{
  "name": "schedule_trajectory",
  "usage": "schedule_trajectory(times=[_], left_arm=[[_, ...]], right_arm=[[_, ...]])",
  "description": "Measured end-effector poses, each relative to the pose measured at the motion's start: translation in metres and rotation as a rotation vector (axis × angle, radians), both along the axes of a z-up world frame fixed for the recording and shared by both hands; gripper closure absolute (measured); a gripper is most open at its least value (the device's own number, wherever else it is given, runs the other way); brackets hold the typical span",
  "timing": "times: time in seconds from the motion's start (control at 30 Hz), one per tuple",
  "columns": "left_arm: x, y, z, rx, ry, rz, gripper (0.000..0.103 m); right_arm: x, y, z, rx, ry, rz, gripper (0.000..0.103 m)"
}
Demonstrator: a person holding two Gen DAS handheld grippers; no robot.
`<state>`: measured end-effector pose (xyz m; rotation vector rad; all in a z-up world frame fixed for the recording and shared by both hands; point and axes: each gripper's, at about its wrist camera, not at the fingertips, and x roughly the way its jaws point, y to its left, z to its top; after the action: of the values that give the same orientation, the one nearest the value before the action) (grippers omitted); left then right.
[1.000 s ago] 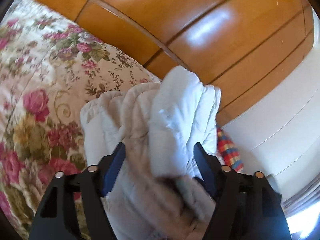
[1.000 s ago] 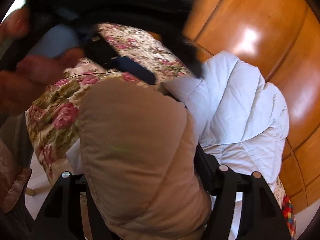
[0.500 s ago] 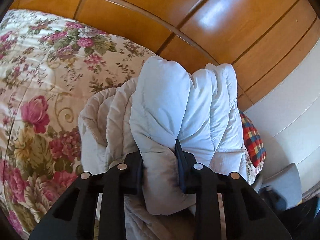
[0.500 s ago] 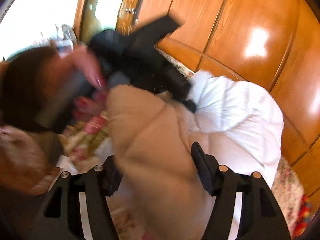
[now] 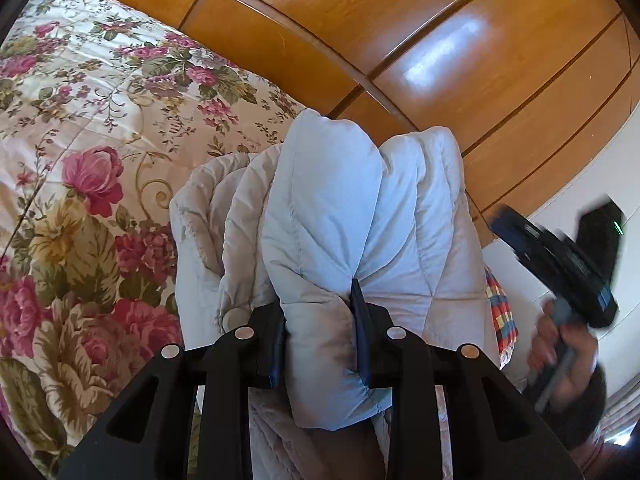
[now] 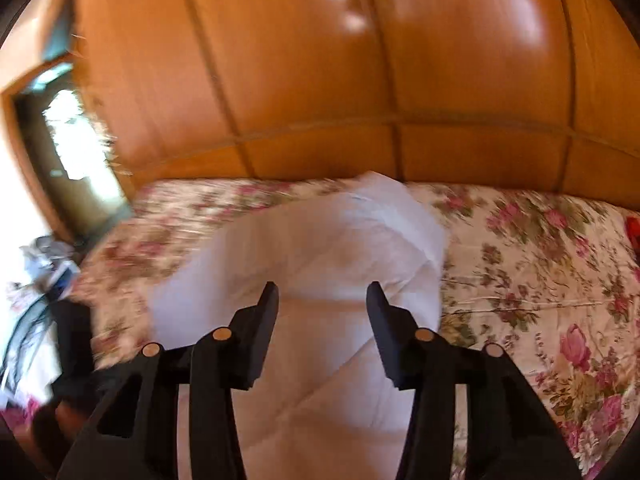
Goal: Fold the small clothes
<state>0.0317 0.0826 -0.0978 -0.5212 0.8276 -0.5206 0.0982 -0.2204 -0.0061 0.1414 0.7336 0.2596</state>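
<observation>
Pinching quilted jacket (image 5: 324, 216) fold, left gripper (image 5: 318, 312); right gripper (image 6: 322, 300) parted, empty

Left wrist view looks close along its tongs (image 5: 316, 316) toward the bed (image 5: 80, 128) at 10 o'clock. Right wrist view faces the same bed (image 6: 540, 264) and wooden wall (image 6: 320, 60) at 12 o'clock.

Readable text: none is found in either view
Quilted jacket (image 5: 344, 216): no label, brand or number is shown on the fabric in view
Floral bedspread (image 5: 80, 152): only a printed flower pattern is carried, no lettering
Wooden panelling (image 6: 320, 80): no sign or marking is seen
Right gripper (image 5: 560, 256): a small green light is seen on its black body at the right edge of the left wrist view; no characters can be made out
</observation>
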Motion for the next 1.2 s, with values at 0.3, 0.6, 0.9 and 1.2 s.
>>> schedule_trajectory(times=[0.3,0.6,0.9,1.2], left_arm=[[-0.004,0.012,-0.013,-0.010,-0.005,0.044,0.076],[-0.003,-0.001,-0.016,0.069,-0.060,0.048,0.076],[-0.037,0.018,0.057,0.092,-0.189,0.159,0.073],[-0.011,-0.069,0.082,0.383,-0.269,0.034,0.073]], right_arm=[[0.041,0.094,-0.085,-0.273,0.094,-0.009,0.058],[0.046,0.083,-0.122,-0.254,0.004,-0.056,0.057],[0.018,0.068,-0.094,-0.191,-0.057,-0.068,0.040],[-0.025,0.078,-0.068,-0.241,-0.123,-0.054,0.034]])
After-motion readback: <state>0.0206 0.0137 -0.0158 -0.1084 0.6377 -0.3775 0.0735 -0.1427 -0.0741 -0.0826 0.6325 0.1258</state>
